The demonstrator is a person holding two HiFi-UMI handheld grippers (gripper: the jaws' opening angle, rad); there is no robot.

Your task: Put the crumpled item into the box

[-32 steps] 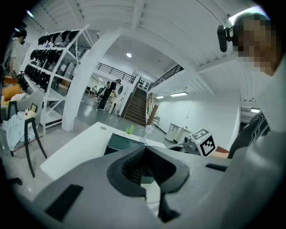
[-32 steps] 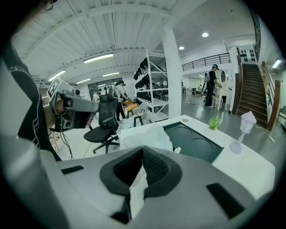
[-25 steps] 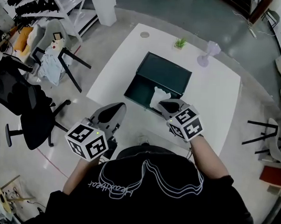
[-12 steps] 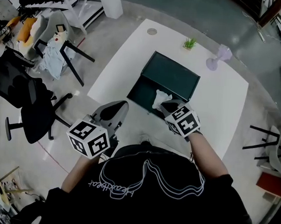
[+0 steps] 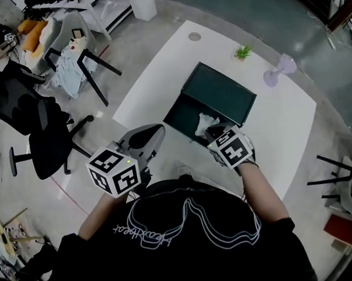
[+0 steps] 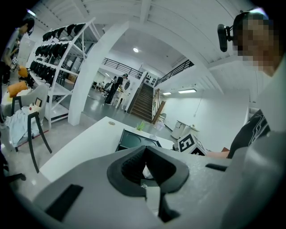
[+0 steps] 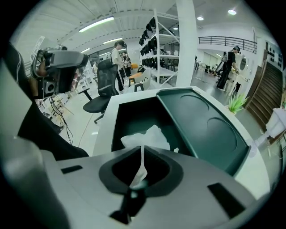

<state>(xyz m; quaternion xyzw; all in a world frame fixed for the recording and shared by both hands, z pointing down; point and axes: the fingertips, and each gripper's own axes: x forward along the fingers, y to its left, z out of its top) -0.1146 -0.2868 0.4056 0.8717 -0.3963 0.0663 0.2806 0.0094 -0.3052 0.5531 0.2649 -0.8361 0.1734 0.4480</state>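
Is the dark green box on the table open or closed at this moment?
Open. The box has its lid swung back, and crumpled white paper shows over its inside.

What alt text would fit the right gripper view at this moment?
The jaws of the right gripper, just easing open, pinch a thin fold of crumpled white paper, whose bulk lies over the inside of an open dark green box. Its lid lies back to the right, on a white table.

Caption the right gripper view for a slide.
Right gripper, jaws just easing open, crumpled paper pinched between them over the open green box.
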